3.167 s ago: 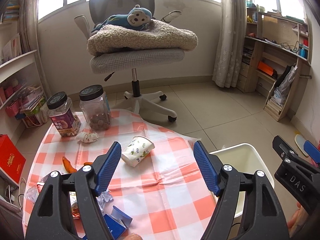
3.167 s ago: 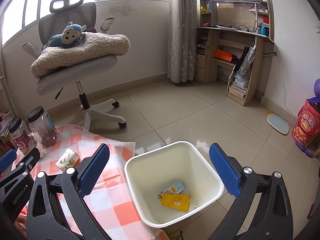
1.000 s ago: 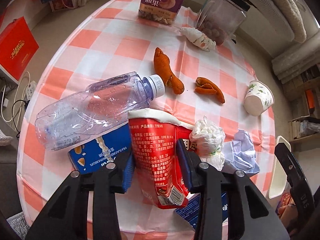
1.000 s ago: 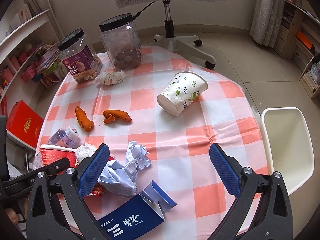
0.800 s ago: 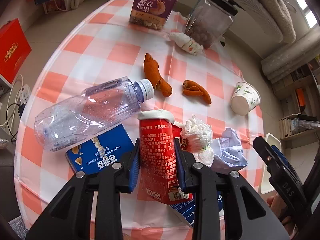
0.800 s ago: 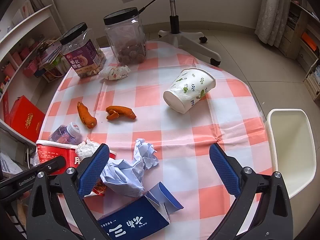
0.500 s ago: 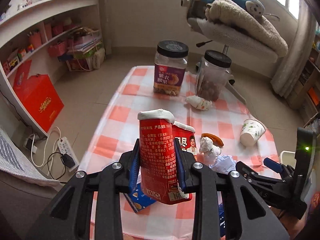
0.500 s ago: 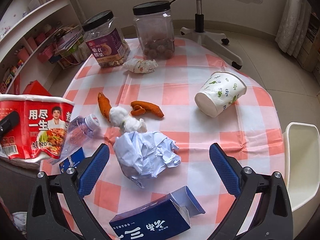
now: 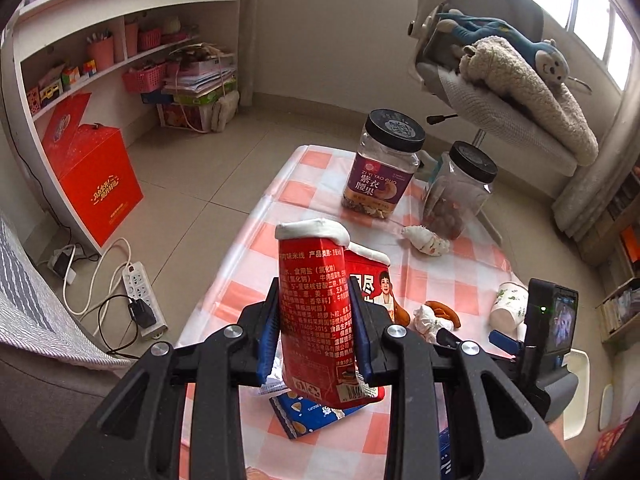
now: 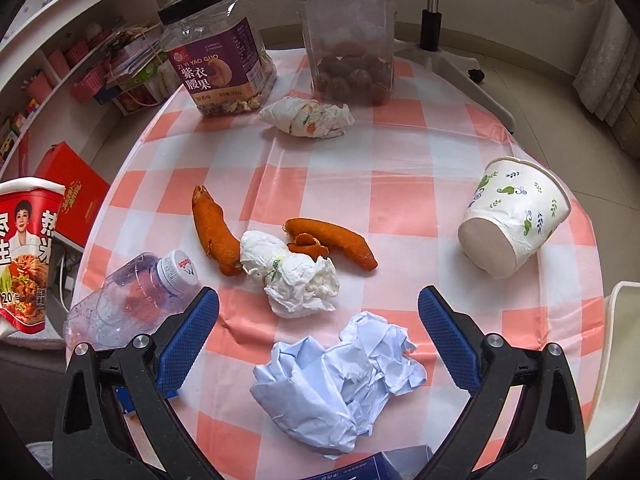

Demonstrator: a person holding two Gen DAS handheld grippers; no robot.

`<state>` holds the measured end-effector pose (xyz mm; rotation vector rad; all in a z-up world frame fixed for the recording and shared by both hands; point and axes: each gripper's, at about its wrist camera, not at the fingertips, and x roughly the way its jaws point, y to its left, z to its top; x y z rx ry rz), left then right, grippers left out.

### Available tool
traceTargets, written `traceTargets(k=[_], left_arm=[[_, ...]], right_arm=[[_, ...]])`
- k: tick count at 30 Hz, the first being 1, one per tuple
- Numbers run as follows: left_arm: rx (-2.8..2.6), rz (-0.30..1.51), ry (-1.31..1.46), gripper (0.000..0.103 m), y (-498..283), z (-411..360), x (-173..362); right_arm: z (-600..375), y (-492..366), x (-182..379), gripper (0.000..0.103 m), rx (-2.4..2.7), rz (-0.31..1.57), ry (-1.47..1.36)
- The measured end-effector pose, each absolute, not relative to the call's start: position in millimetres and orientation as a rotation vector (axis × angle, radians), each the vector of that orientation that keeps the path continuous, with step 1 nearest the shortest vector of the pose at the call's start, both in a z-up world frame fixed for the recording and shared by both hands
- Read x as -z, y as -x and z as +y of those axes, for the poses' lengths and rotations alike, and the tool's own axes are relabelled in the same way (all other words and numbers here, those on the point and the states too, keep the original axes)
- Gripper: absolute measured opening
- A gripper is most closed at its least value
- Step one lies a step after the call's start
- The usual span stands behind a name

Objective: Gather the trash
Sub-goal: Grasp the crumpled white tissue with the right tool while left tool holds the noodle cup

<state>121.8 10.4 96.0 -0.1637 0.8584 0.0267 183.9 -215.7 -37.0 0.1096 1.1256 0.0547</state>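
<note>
My left gripper [image 9: 316, 320] is shut on a squashed red noodle cup [image 9: 316, 316] and holds it up above the checked table's left end; the cup also shows at the left edge of the right wrist view [image 10: 26, 252]. My right gripper [image 10: 318, 328] is open and empty, low over a crumpled pale-blue paper [image 10: 340, 380]. Ahead of it lie a white tissue wad [image 10: 294, 276], orange peel pieces [image 10: 214, 232], a clear plastic bottle [image 10: 128, 304], a leafy paper cup on its side [image 10: 516, 216] and another crumpled wrapper [image 10: 308, 116].
Two black-lidded jars [image 10: 218, 52] [image 10: 348, 36] stand at the table's far end. A white bin's rim [image 10: 612, 364] shows off the table's right edge. A blue carton [image 9: 312, 416] lies under the held cup. An office chair [image 9: 500, 72], red box [image 9: 92, 168] and shelves surround the table.
My left gripper shut on the red noodle cup and lifted it clear of the table, tilting up toward the room. My right gripper moved forward and down over the crumpled blue paper.
</note>
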Motion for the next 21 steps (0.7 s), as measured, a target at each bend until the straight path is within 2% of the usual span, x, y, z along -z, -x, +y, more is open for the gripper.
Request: traceTargets(k=[4,7,9,10,11,12,21], left_arm=[[-0.024,0.859,0.156,0.031,-124.1,8.4,-96.0],[-0.030,0.863,0.153,0.032,-125.2,9.1,-94.7],[-0.032,0.871,0.165,0.032,-126.6,12.3,-93.6],[-0.034,0.874,0.171,0.032,-127.2,13.9,-93.4],[-0.035,0.875,0.176,0.032,-127.4,14.8,-93.3],[-0.036,0.876,0.179,0.032,-127.5,15.7,-93.4],[-0.047,0.856,0.194,0.032,-123.3,19.9,-98.6]], right_arm=[[-203.1,-205.2,48.7,0.086,-0.121,1.235,-0.074],[-196.9,-218.8,67.0,0.074,-0.156,1.350,-0.109],[-192.1,-222.7,76.5,0.059,-0.161,1.382,-0.108],[-190.0,-222.3,76.9,0.054,-0.142,1.369,-0.082],[-188.3,-221.6,75.3,0.043,-0.134,1.349,-0.064],[-187.5,-220.6,73.2,0.040,-0.146,1.340,-0.074],[-190.3,-197.0,19.3,0.038,-0.179,1.180,-0.135]])
